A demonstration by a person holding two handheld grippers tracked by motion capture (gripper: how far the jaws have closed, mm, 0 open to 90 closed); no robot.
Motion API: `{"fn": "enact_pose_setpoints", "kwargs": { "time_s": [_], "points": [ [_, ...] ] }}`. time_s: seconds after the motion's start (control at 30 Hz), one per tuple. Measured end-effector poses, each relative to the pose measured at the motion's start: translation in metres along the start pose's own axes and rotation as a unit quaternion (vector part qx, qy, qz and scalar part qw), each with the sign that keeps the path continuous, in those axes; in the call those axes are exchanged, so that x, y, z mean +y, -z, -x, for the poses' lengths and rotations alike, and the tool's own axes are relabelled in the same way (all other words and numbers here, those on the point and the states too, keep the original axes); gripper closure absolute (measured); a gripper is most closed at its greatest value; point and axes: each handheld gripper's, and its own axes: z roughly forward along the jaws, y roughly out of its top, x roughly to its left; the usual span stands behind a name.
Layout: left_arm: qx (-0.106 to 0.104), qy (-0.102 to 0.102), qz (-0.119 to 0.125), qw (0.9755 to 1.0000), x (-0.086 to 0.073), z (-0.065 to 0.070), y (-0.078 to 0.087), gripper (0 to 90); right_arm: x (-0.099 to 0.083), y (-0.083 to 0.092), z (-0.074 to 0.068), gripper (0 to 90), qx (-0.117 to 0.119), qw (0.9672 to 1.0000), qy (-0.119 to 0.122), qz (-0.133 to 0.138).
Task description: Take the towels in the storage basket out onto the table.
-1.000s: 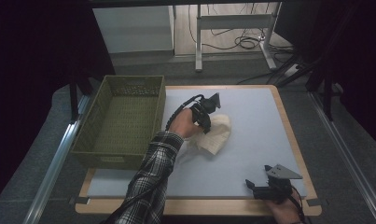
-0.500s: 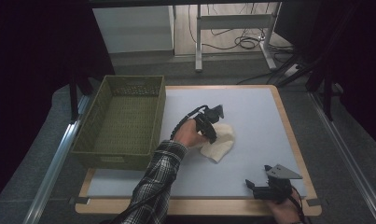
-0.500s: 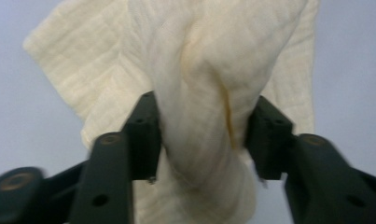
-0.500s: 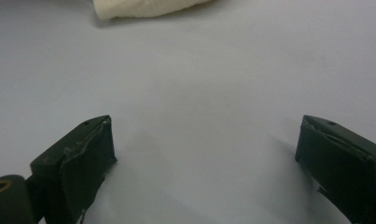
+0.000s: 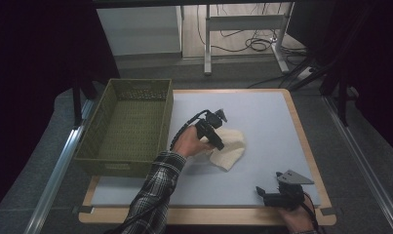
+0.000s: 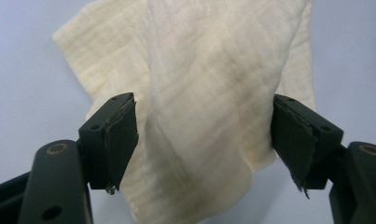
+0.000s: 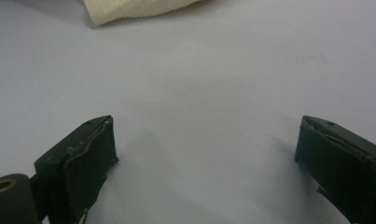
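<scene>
Since the earlier frames, the left claw (image 5: 218, 127) has come down onto the cream cloth (image 5: 229, 148), and its jaws have just been opening. In the left claw view they stand parted on either side of the cloth (image 6: 199, 116), whose folded, draped fabric lies between them; the pads do not press on it, though the right-hand one sits just at the cloth's edge. The cloth has settled flatter than a second ago, when it hung bunched at the claw.

Taking the olive-green woven basket (image 5: 128, 129) as landmark: the cloth lies on the pale blue tabletop (image 5: 262, 112) just to the right of the basket, near its front right corner, apart from its wall. The left hand (image 5: 189, 142), in a plaid sleeve, sits between the basket and the cloth.

Well away from the basket, at the tabletop's near right corner, the right claw (image 5: 265, 192) rests low with its jaws wide apart and nothing between them. In the right claw view, bare tabletop lies between them (image 7: 204, 154) and a corner of the cloth (image 7: 134, 9) shows farther off.
</scene>
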Motion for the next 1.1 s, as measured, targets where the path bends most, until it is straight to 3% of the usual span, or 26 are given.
{"fn": "enact_pose_setpoints", "kwargs": {
  "time_s": [0.1,0.17,0.27,0.37,0.5,0.7,0.77,0.87,0.9,0.93,1.0,1.1],
  "points": [
    [-0.007,0.0,0.01,0.9999,-0.001,-0.004,0.003,26.2,0.01,-0.007,-0.002,8.4,0.016,0.9999,-0.006,0.0],
    [-0.013,-0.004,0.015,0.9998,0.001,-0.007,0.006,25.9,0.02,-0.012,-0.004,9.2,0.009,0.9996,0.014,-0.023],
    [-0.023,-0.001,0.026,0.9994,0.003,-0.009,0.012,25.9,0.036,-0.016,-0.005,11.5,0.038,0.9991,0.003,-0.021],
    [-0.017,-0.011,0.022,0.9995,0.001,-0.005,0.017,25.9,0.053,-0.017,-0.01,14.3,0.063,0.9979,0.009,-0.009],
    [-0.022,-0.009,0.027,0.9994,-0.004,-0.004,0.021,26.2,0.065,-0.029,-0.019,21.8,0.104,0.9945,0.004,-0.001],
    [-0.041,-0.04,0.016,0.9982,-0.002,-0.004,0.02,31.3,0.078,-0.067,-0.037,33.3,0.15,0.9882,0.021,-0.02],
    [-0.035,-0.047,0.015,0.9981,-0.002,-0.001,0.021,31.4,0.085,-0.079,-0.043,37.7,0.147,0.9876,0.043,-0.035],
    [-0.015,-0.053,0.0,0.9985,-0.005,0.004,0.018,32.1,0.09,-0.092,-0.053,53.5,0.097,0.9874,0.106,-0.065],
    [-0.015,-0.051,-0.007,0.9985,-0.006,0.005,0.015,32.9,0.089,-0.093,-0.055,61.6,0.092,0.9863,0.12,-0.064],
    [-0.017,-0.05,-0.017,0.9985,-0.008,0.006,0.011,33.1,0.089,-0.092,-0.054,71.0,0.096,0.9866,0.118,-0.059],
    [-0.01,-0.05,-0.038,0.998,-0.01,0.008,0.004,35.4,0.087,-0.086,-0.053,84.6,0.079,0.9874,0.124,-0.059],
    [-0.004,-0.041,-0.052,0.9978,-0.009,0.007,-0.004,48.4,0.085,-0.073,-0.045,86.6,0.09,0.9904,0.097,-0.039]
  ]
}}
